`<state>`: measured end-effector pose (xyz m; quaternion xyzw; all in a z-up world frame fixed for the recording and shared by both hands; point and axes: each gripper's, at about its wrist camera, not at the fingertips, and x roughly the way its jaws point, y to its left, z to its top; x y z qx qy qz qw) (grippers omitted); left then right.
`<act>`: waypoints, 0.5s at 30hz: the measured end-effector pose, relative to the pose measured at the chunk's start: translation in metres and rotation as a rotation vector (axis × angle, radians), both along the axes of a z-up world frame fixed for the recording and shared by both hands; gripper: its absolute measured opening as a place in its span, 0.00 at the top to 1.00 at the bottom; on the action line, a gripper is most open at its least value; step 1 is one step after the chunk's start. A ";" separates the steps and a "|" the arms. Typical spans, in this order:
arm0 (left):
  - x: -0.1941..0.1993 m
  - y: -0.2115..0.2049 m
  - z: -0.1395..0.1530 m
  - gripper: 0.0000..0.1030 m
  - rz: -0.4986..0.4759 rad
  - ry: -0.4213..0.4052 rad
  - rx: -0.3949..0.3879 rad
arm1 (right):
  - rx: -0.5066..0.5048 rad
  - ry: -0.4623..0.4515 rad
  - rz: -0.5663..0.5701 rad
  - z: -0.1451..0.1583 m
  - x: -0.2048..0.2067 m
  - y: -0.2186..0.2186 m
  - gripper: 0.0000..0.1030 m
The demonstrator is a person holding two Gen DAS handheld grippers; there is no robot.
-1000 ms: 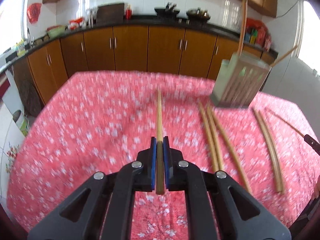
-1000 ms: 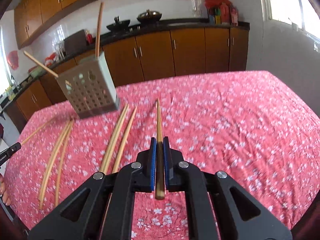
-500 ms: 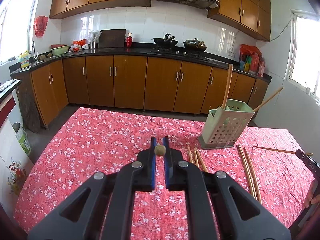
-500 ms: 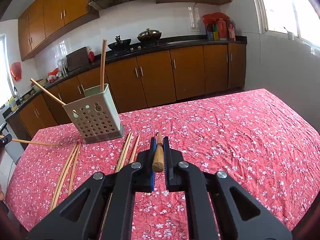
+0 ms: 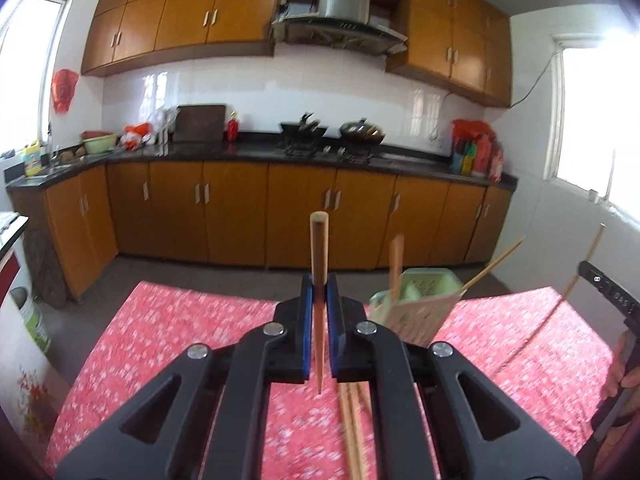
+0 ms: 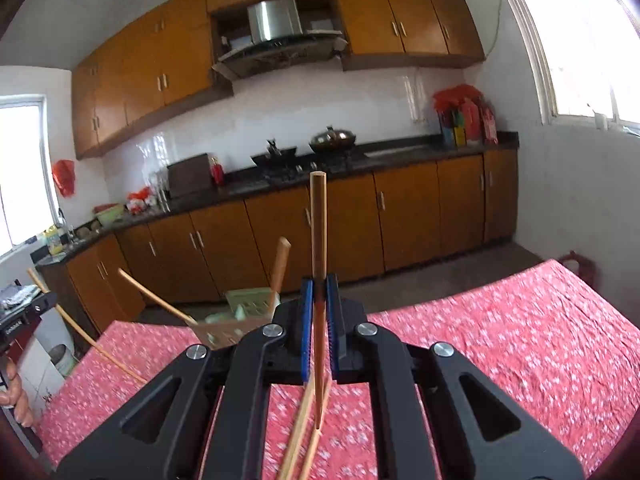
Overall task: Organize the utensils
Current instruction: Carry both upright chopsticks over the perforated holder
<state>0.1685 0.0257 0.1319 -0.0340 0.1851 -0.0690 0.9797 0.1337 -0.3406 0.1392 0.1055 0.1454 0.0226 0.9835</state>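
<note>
- Left tool (image 5: 319,292): blue pads clamped on a chopstick (image 5: 319,264), held upright at frame centre, thick end up, thin tip pointing down below the pads.
- Right tool (image 6: 319,296): same state, pads closed on a second chopstick (image 6: 319,232), upright, centre of frame, thick end at top.
- Utensil holder (image 5: 416,312): pale green, perforated, sits on the counter (image 5: 168,340) with its red floral cloth, just right of centre in the left view. In the right view it is left of centre, partly hidden behind the tool body.
- Holder contents: one chopstick standing near vertical, another leaning out over the rim at an angle.
- Loose chopsticks (image 5: 354,432) lie on the cloth at lower centre of the left view, below the tool; blurred, count unclear. The right view shows a loose pair (image 6: 304,432) at lower centre too.
- Right edge of the left view: the other tool's black body with fingers of the person's hand (image 5: 624,376) around it, carrying its chopstick.
- Background: wooden kitchen cabinets (image 5: 240,212), stove with pans (image 5: 332,132), range hood (image 5: 340,12).
</note>
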 end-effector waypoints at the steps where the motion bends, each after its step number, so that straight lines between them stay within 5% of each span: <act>1: 0.000 -0.006 0.007 0.93 -0.013 -0.016 -0.006 | 0.006 -0.022 0.010 0.007 0.000 0.003 0.93; 8: 0.009 -0.043 0.047 0.93 -0.095 -0.105 -0.087 | 0.049 -0.147 0.053 0.040 0.012 0.018 0.93; 15: 0.034 -0.071 0.070 0.93 -0.064 -0.203 -0.116 | 0.047 -0.258 0.029 0.049 0.030 0.034 0.93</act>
